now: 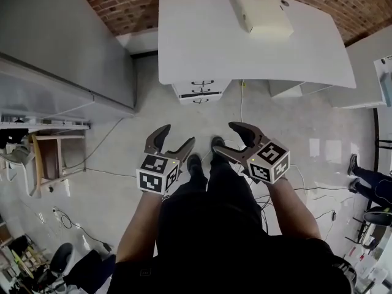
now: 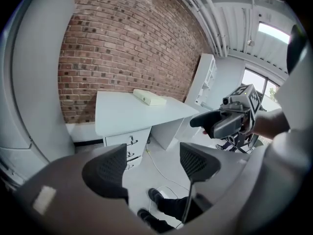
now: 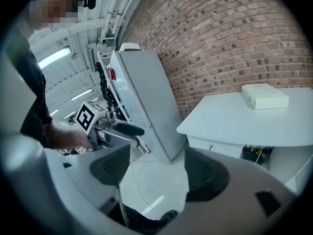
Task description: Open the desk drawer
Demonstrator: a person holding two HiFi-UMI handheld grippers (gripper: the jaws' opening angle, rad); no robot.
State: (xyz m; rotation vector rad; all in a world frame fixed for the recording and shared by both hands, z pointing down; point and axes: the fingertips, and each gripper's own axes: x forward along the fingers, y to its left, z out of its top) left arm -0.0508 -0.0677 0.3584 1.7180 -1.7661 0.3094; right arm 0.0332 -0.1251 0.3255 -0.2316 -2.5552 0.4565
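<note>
The left hand-held gripper [image 1: 177, 136] and right hand-held gripper [image 1: 227, 138] gaped empty (well short of the desk [image 1: 245, 48]). One probably needed squaring onto a drawer handle [image 1: 202, 82].

No words, numbers or brand names can be read in any view. The only printed marks are black-and-white square code patterns. They stand on the left marker cube [image 1: 158, 173] of the left tool [image 1: 174, 141] and on the right marker cube [image 1: 269, 162] of the right tool [image 1: 236, 143], and carry no letters or digits. The pale flat box [image 1: 260, 10] shows no legible print.
</note>
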